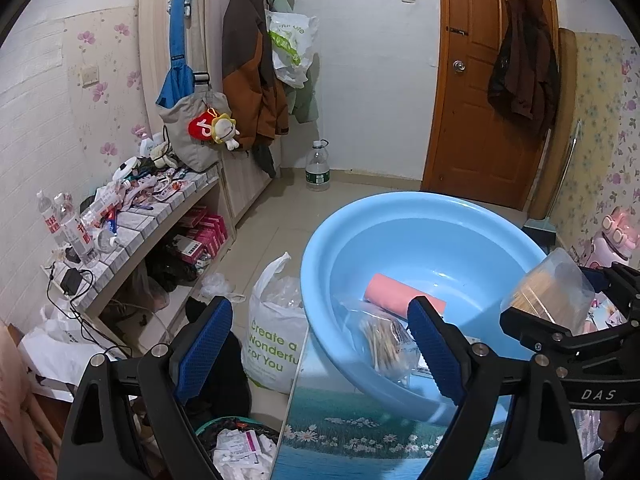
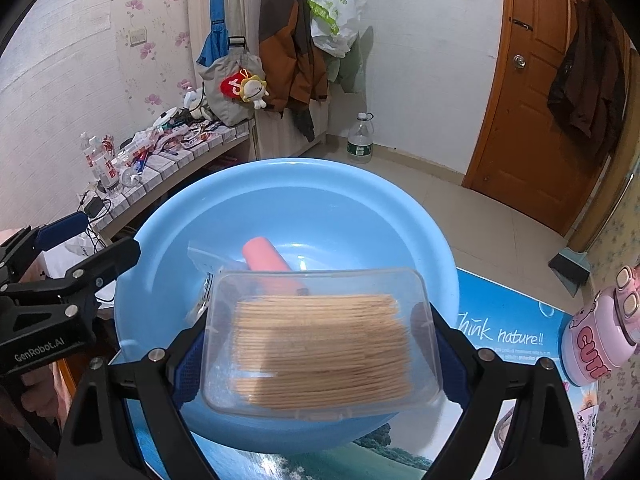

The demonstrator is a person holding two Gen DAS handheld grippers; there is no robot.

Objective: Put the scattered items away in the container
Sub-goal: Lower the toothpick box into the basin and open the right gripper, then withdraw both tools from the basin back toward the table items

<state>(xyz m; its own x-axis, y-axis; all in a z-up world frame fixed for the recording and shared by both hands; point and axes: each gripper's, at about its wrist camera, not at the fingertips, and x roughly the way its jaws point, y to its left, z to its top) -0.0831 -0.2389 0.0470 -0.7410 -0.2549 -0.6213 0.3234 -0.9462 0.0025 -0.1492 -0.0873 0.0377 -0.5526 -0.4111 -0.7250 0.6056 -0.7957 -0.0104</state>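
Observation:
A light blue basin stands on a table with a scenic mat. Inside it lie a pink cylinder and a clear bag of cotton swabs. My right gripper is shut on a clear plastic box of toothpicks, which it holds above the basin's near rim. My left gripper hovers at the basin's left edge, open, with nothing between its blue pads.
A pink cartoon bottle stands on the table at the right. Left of the table are a white shopping bag on the floor and a bin of rubbish. A cluttered shelf lines the left wall. A water jug stands near the door.

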